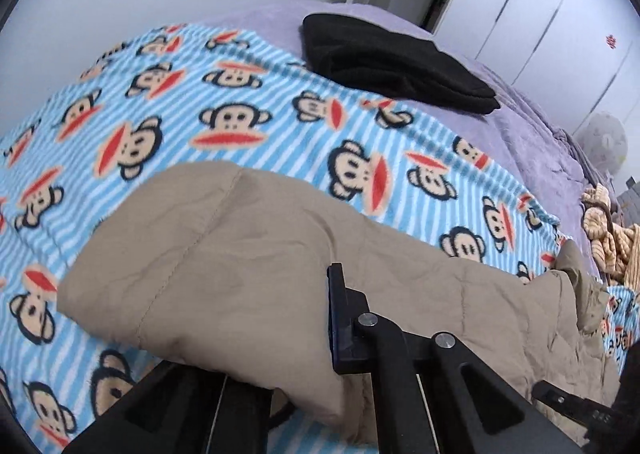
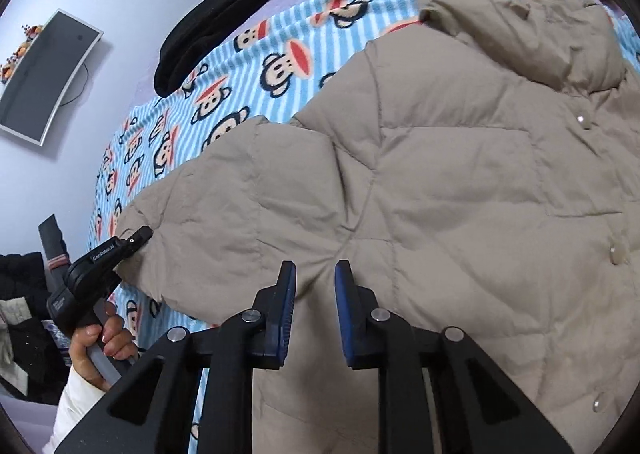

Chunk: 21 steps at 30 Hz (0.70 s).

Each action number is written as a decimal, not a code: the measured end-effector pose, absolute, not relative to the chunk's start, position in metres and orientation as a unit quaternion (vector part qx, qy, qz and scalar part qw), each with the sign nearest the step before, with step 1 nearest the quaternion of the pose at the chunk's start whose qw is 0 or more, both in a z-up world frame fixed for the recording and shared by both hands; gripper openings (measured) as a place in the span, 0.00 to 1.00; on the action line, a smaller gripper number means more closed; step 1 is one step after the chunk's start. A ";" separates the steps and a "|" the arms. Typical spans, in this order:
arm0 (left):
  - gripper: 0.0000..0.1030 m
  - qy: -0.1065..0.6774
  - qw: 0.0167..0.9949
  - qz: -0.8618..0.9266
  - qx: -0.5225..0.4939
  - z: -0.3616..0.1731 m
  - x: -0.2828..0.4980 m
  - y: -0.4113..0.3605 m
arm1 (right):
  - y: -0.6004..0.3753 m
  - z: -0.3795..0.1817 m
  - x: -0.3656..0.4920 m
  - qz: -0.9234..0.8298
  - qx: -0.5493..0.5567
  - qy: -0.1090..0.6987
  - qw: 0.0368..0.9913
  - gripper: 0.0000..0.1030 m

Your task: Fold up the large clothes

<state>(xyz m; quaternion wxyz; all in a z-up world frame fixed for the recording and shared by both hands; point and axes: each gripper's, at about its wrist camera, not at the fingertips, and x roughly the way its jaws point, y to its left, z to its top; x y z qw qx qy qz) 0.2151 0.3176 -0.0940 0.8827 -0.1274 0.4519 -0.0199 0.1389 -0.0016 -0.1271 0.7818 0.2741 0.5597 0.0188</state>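
Note:
A beige puffer jacket [image 2: 452,182] lies front side up, snaps showing, on a blue striped monkey-print blanket [image 2: 224,94]. Its sleeve [image 1: 208,254] stretches out to the left. My left gripper [image 2: 136,238] is shut on the sleeve cuff; in the left wrist view the sleeve covers the left finger and only the right finger [image 1: 340,318] shows. My right gripper [image 2: 316,274] hovers just above the jacket near the armpit, jaws a little apart, holding nothing.
A folded black garment [image 1: 392,62] lies on the purple bedsheet [image 1: 532,142] beyond the blanket. A tan striped knit item [image 1: 608,238] lies at the bed's far side. A monitor [image 2: 44,74] hangs on the wall. White wardrobe doors [image 1: 540,14] stand behind.

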 end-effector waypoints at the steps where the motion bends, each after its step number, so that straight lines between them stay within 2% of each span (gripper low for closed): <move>1: 0.08 0.443 0.888 -0.027 -0.118 -0.084 0.211 0.313 | 0.001 -0.131 0.141 0.021 0.275 0.560 0.781 0.21; 8: 0.08 0.386 0.914 -0.115 -0.048 -0.023 0.192 0.236 | 0.011 -0.173 0.152 0.031 0.296 0.573 0.764 0.20; 14: 0.08 0.365 0.901 -0.235 -0.012 0.012 0.170 0.114 | -0.001 -0.172 0.146 0.073 0.320 0.586 0.741 0.20; 18: 0.08 0.368 0.876 -0.309 0.037 0.010 0.148 0.019 | -0.052 -0.149 0.112 0.063 0.360 0.564 0.741 0.20; 21: 0.08 0.396 0.850 -0.335 0.094 -0.025 0.125 -0.051 | -0.109 -0.135 0.074 0.010 0.351 0.553 0.755 0.20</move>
